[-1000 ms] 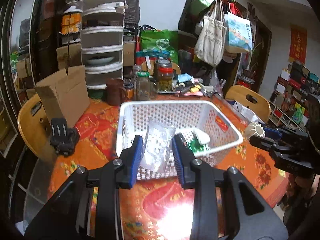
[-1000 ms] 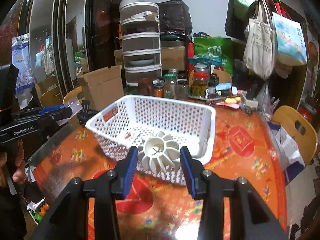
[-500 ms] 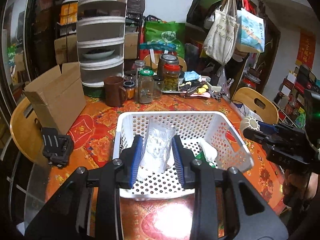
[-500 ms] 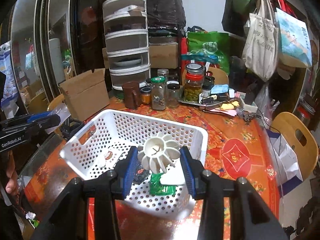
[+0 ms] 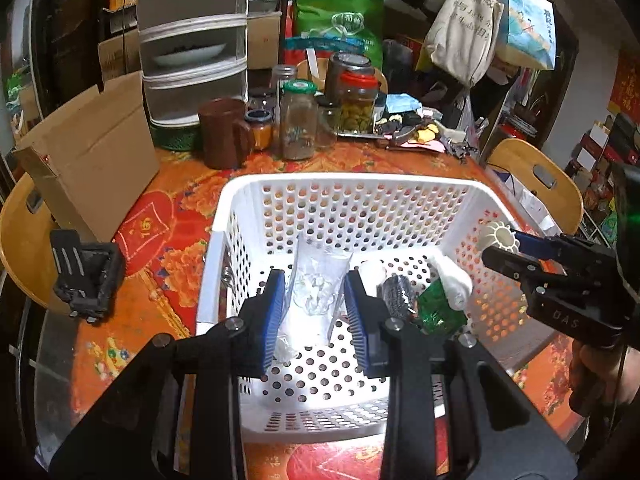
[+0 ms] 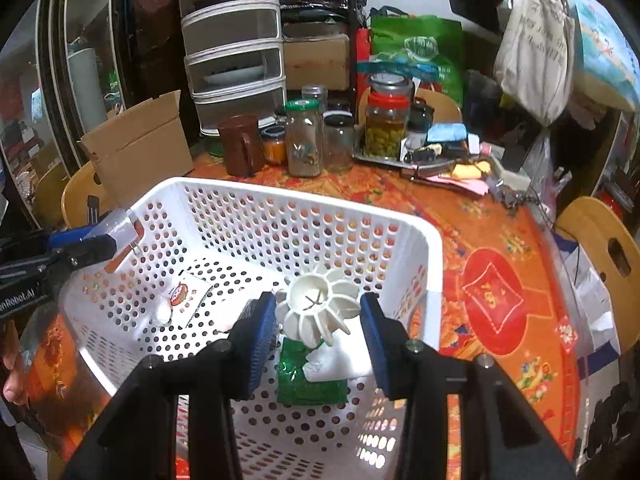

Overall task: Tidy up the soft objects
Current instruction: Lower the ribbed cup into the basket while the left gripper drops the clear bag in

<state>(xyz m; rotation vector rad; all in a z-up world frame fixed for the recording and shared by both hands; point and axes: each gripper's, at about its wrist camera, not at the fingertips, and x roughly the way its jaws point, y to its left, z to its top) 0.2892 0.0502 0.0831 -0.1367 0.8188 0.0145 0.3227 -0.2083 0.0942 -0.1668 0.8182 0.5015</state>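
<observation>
Item: white perforated basket (image 5: 400,184) (image 6: 434,256) on a table with an orange-red floral cloth (image 5: 168,248) (image 6: 500,240). Left gripper (image 5: 316,312), body marked "GenRobot.AI" in the right wrist view (image 6: 76,250), is over the basket's interior with its blue pads pressed against a clear plastic packet (image 5: 316,284); the packet stands roughly upright, long axis running away from the camera toward the far wall, contents not legible. Right gripper (image 6: 318,322), body lettered "DAS" in the left wrist view (image 5: 516,240), is over the basket's right side; a white ribbed flower-shaped piece (image 6: 316,308) (image 5: 498,236) sits between its fingers with its open round face toward the camera, touching the left pad (image 6: 262,328) with a visible gap at the right pad, so a firm clamp cannot be confirmed. Basket floor contents: green foil packet (image 6: 304,384) (image 5: 438,312), white wrapped piece (image 6: 340,364) (image 5: 450,276) lying on it, dark ribbed item (image 5: 396,292), a white sachet with a red round logo (image 6: 188,294), its print too small to read, beside a small white lump (image 6: 162,312). Beyond the basket: brown mug (image 5: 222,132), green-lidded jar (image 5: 298,120), red-lidded jar of green pickles (image 5: 356,100), cardboard box (image 5: 92,152), a tote bag with Chinese writing (image 5: 464,24), illegible.
</observation>
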